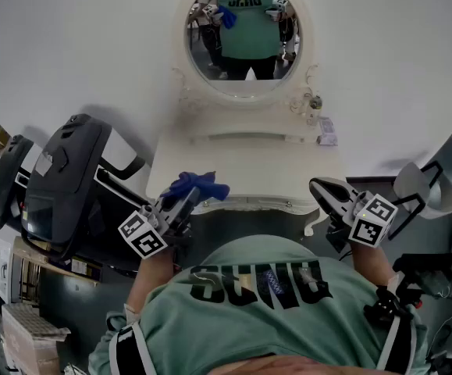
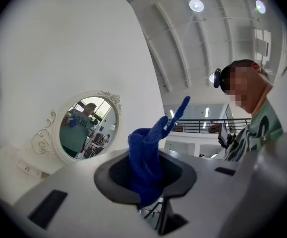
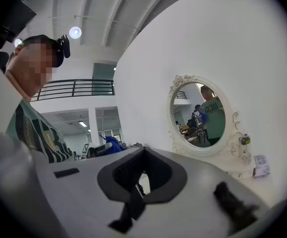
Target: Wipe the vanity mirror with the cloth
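Left tool [image 2: 145,185] is clamped on the limp, light cloth [image 2: 147,150], bunched well for wiping; right tool [image 3: 136,188] is closed, empty. Probably fragile, the vanity mirror [image 1: 245,37] stands at 12 o'clock.

Dark block lettering crosses the person's green shirt [image 1: 257,283], inverted in the head view and reflected in the vanity mirror [image 1: 243,37], yet cannot be read with certainty; print on the small packet [image 1: 326,131] is illegible.

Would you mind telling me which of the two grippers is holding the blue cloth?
The left gripper: the cloth is pinched between its fingers, whereas the right gripper holds nothing.
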A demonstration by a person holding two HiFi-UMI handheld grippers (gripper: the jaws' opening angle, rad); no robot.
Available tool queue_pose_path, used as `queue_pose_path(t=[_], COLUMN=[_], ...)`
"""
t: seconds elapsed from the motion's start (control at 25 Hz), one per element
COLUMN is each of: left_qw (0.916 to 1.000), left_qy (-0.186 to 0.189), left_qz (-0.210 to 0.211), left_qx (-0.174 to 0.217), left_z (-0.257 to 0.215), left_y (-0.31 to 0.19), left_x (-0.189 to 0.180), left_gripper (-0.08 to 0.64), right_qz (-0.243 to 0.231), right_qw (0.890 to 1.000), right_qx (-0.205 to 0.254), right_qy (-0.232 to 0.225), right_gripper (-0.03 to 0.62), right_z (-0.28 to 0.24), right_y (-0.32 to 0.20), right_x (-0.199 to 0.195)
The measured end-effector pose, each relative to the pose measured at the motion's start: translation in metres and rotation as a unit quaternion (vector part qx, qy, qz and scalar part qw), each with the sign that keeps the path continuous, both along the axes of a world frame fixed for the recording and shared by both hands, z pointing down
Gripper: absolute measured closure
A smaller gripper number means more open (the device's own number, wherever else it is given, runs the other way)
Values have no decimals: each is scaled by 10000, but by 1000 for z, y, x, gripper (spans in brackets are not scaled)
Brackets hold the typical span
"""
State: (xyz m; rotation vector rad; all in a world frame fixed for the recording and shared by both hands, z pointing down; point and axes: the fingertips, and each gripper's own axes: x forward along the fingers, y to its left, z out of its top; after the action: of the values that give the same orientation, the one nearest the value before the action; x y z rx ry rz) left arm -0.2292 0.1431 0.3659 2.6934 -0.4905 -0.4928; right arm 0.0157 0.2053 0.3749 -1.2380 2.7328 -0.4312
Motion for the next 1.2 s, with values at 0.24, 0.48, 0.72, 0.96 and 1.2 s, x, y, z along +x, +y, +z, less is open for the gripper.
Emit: queue_pose_path(t=[0.24, 0.48, 0.72, 0.96, 1.2], left_qw=[10000, 9999, 9997, 9990, 9976], left_qy=[-23, -93, -163, -290, -545], left_qz=[12, 85, 150, 199, 245], left_qx=[14, -6, -121, -266, -347], left_z=[3, 4, 7, 16, 22], left_y=[4, 11, 17, 26, 30], left_x=[26, 55, 102, 160, 187], left_gripper=[477, 477, 477, 477, 477], right_qz=[-149, -182, -216, -415, -625], right_qw=[9997, 9993, 9988, 9971, 9936], right_qx=[-49, -97, -250, -340, -486], right_qy=[-171, -313, -363, -532, -808], right_gripper=[589, 588, 588, 588, 588], right_z=[6, 7, 15, 27, 45], right_y=[7, 16, 21, 27, 22], right_x=[21, 44, 85, 132, 149])
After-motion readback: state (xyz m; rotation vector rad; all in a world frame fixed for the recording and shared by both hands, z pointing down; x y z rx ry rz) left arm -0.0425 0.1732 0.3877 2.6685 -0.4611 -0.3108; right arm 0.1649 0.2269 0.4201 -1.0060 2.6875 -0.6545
